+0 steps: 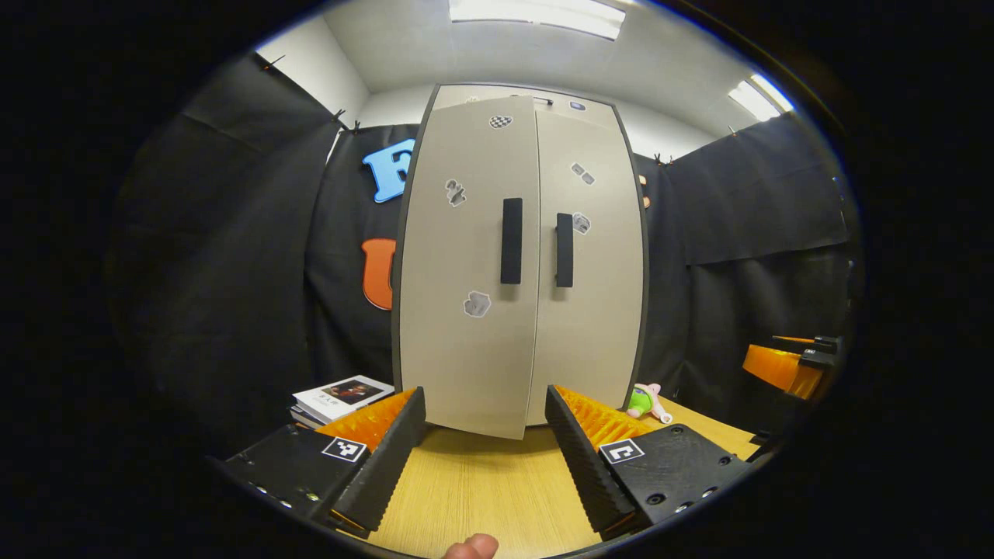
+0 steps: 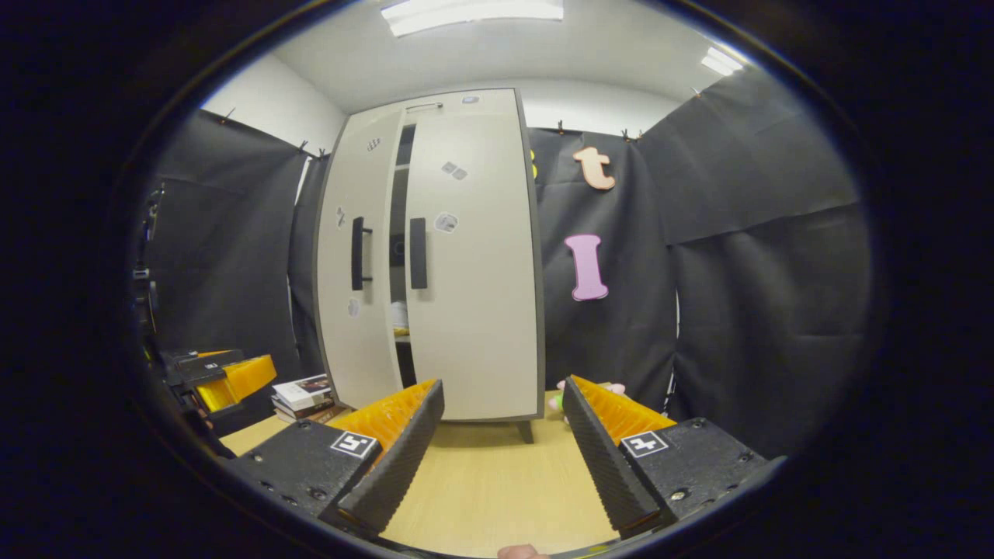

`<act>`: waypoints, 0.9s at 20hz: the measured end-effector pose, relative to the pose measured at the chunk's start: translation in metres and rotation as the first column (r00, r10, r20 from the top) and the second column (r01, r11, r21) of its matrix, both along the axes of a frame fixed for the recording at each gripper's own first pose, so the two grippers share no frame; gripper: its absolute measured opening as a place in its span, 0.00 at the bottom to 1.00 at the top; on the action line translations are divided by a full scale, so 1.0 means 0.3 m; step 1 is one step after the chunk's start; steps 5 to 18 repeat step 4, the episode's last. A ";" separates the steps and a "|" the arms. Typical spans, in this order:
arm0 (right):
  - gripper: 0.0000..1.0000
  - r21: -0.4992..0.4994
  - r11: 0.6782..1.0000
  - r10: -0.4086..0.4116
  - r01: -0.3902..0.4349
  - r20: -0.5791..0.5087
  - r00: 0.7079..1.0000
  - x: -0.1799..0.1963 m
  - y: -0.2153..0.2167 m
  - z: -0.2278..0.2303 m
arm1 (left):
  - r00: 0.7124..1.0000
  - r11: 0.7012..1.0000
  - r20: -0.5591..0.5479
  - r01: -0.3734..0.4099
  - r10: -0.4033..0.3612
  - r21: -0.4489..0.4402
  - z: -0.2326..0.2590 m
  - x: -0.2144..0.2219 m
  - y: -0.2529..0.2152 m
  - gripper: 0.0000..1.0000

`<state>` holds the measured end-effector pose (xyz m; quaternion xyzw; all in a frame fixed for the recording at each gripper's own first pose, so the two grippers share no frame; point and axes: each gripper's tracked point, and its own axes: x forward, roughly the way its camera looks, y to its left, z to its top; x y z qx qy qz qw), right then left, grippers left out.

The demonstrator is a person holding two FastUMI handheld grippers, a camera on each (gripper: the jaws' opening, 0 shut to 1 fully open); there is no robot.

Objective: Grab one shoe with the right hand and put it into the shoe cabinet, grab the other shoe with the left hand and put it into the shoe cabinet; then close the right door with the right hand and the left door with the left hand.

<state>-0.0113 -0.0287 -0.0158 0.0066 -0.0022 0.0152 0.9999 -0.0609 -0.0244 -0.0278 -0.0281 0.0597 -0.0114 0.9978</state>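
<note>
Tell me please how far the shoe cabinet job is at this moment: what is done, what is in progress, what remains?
Looks done: the right door sits flush on the cabinet, and something pale shows on a shelf through the gap, perhaps a shoe. In hand: nothing; the left gripper and right gripper are open and empty. Left: the left door is ajar and needs pushing shut.

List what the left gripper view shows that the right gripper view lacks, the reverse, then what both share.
Left gripper view: the left door head-on, its edge overlapping the right door. Right gripper view: a dark gap between the doors, something pale on a shelf inside. Both: stacked books, the wooden table, left claw and right claw open.
</note>
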 end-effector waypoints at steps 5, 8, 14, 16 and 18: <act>0.98 -0.004 1.000 0.005 -0.005 0.012 1.000 -0.002 0.015 0.006 | 1.000 1.000 0.004 -0.003 0.003 0.015 0.000 -0.002 0.002 0.93; 0.98 -0.004 1.000 0.005 -0.005 0.012 1.000 -0.002 0.015 0.006 | 1.000 1.000 0.004 -0.003 0.003 0.015 0.000 -0.002 0.002 0.93; 0.98 -0.004 1.000 0.005 -0.005 0.012 1.000 -0.002 0.015 0.006 | 1.000 1.000 0.004 -0.003 0.003 0.015 0.000 -0.002 0.002 0.93; 0.98 -0.004 1.000 0.005 -0.005 0.012 1.000 -0.002 0.015 0.006 | 1.000 1.000 0.004 -0.003 0.003 0.015 0.000 -0.002 0.002 0.93; 0.98 -0.004 1.000 0.005 -0.005 0.012 1.000 -0.002 0.015 0.006 | 1.000 1.000 0.004 -0.003 0.003 0.015 0.000 -0.002 0.002 0.93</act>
